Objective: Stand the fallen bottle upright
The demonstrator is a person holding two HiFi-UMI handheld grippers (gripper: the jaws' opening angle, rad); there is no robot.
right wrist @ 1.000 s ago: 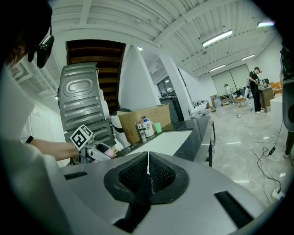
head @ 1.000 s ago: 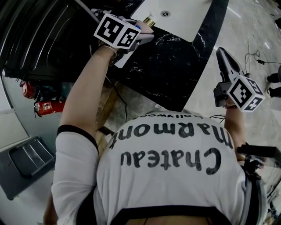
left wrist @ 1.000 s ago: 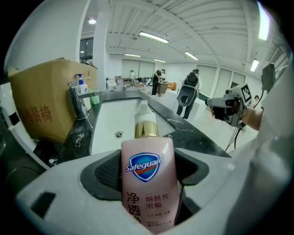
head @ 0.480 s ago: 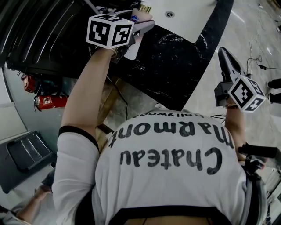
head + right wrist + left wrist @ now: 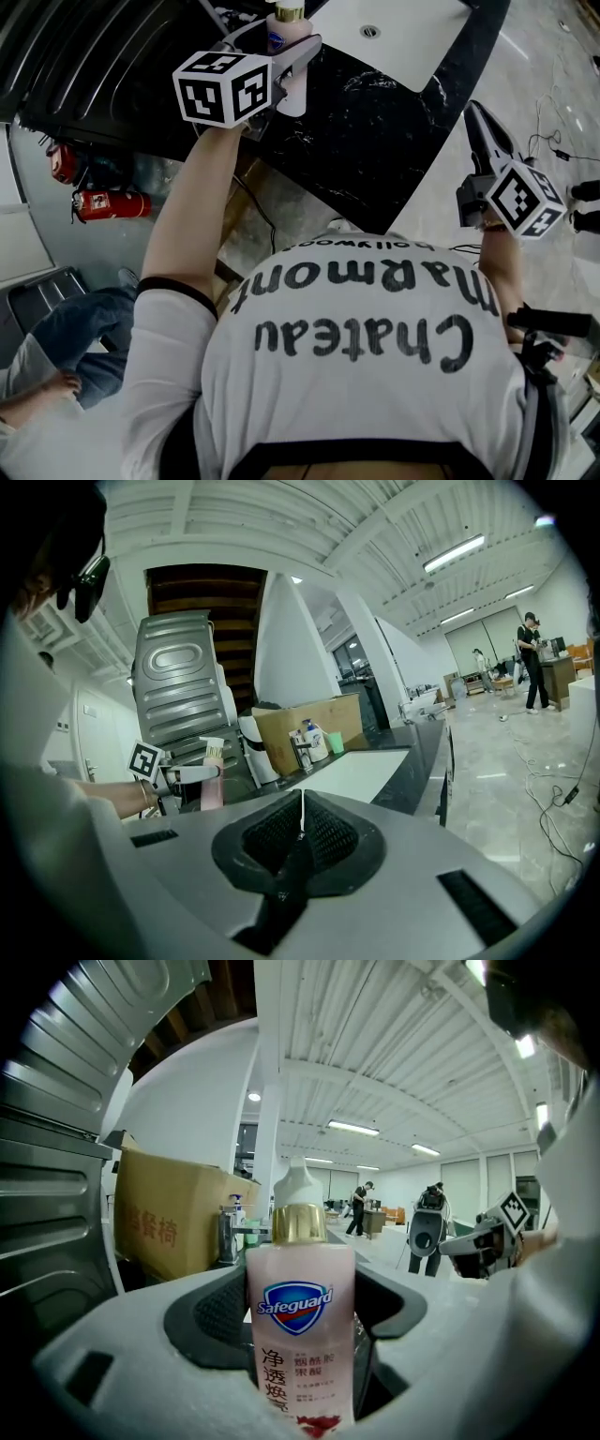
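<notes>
A pink soap bottle (image 5: 301,1326) with a gold collar and white pump cap stands upright between the jaws of my left gripper (image 5: 292,58), which is shut on it. In the head view the soap bottle (image 5: 287,33) is held above the left end of the black marble counter (image 5: 375,141). In the right gripper view the same soap bottle (image 5: 212,785) shows small at the left. My right gripper (image 5: 480,127) hangs off the counter's right edge, over the floor; its jaws are pressed together with nothing between them.
A white sink basin (image 5: 394,33) is set in the counter. A cardboard box (image 5: 305,726), a tap and small bottles stand at its far end. A red fire extinguisher (image 5: 112,203) lies on the floor at the left. A seated person's leg (image 5: 66,328) is at lower left.
My left gripper has tipped the bottle from lying slanted to upright and shifted slightly left. A person's leg has come into view at lower left. The right gripper has not moved.
</notes>
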